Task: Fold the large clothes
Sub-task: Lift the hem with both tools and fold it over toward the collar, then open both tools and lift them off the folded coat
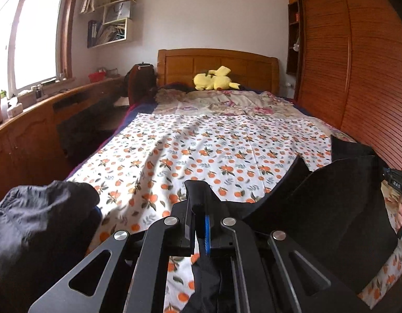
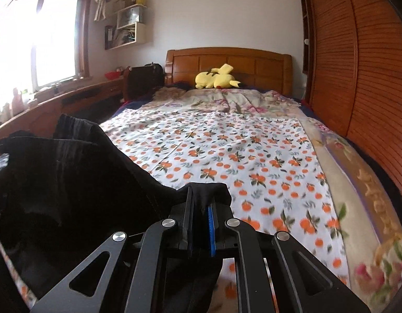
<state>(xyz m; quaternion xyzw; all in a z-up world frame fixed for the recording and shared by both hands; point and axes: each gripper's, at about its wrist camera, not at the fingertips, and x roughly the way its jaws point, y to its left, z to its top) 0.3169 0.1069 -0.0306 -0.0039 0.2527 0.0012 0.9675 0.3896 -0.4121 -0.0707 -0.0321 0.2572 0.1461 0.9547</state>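
Observation:
A large black garment (image 1: pixel 331 200) hangs stretched between my two grippers above the near end of the bed. My left gripper (image 1: pixel 199 208) is shut on one edge of it; the cloth spreads away to the right. My right gripper (image 2: pixel 202 203) is shut on another edge of the black garment (image 2: pixel 70 182), which drapes away to the left. The right gripper's body and the holding hand show at the right edge of the left wrist view (image 1: pixel 396 182).
The bed is covered by a white sheet with an orange-fruit print (image 1: pixel 214 146) and a floral quilt (image 1: pixel 227 101) beyond it. A yellow plush toy (image 1: pixel 214 79) lies by the wooden headboard. A dark crumpled garment (image 1: pixel 36 221) lies near left. A wardrobe (image 1: pixel 352 65) stands right, a desk (image 1: pixel 31 130) left.

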